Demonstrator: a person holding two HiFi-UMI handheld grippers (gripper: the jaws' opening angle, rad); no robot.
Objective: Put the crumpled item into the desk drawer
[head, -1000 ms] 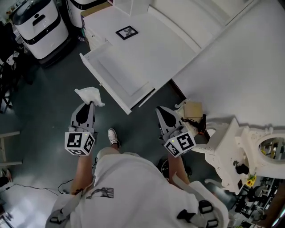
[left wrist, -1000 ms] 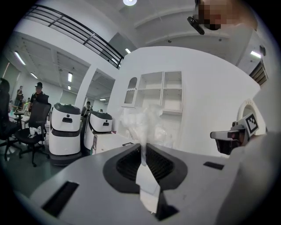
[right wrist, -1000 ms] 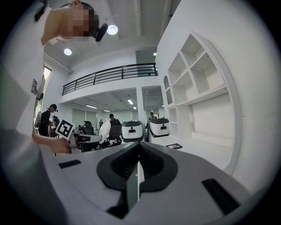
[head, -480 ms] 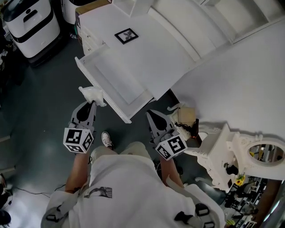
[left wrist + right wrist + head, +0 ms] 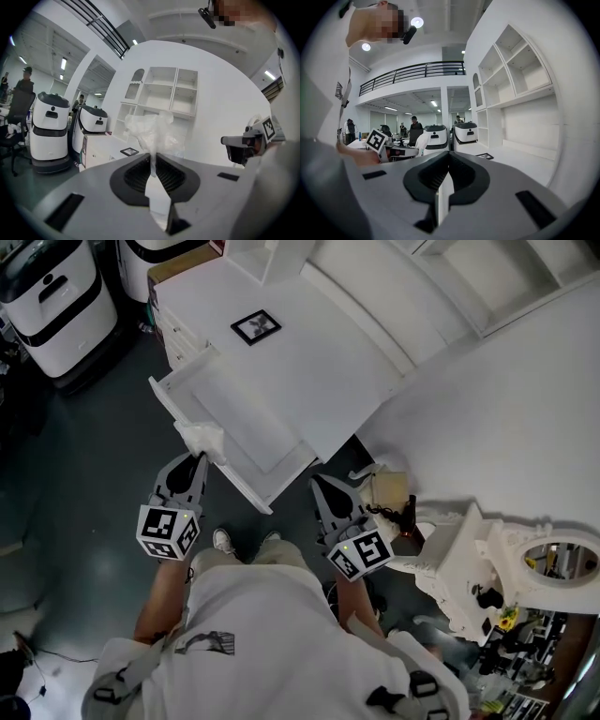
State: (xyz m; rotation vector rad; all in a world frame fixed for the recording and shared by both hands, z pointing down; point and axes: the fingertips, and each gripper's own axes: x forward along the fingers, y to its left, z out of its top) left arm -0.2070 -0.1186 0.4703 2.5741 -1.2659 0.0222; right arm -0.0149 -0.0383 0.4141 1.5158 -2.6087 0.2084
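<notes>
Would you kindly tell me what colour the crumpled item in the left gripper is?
White and slightly translucent; the crumpled item shows best in the left gripper view.

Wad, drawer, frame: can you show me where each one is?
wad (image 5: 201, 435): head view, on its bunched white middle.
drawer (image 5: 246, 426): head view, on the bare floor inside it.
frame (image 5: 255, 326): head view, on the dark picture in its middle.

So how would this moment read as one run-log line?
left gripper: jaws shut on crumpled item | right gripper: jaws shut, empty | desk drawer: open, item not yet inside
</notes>
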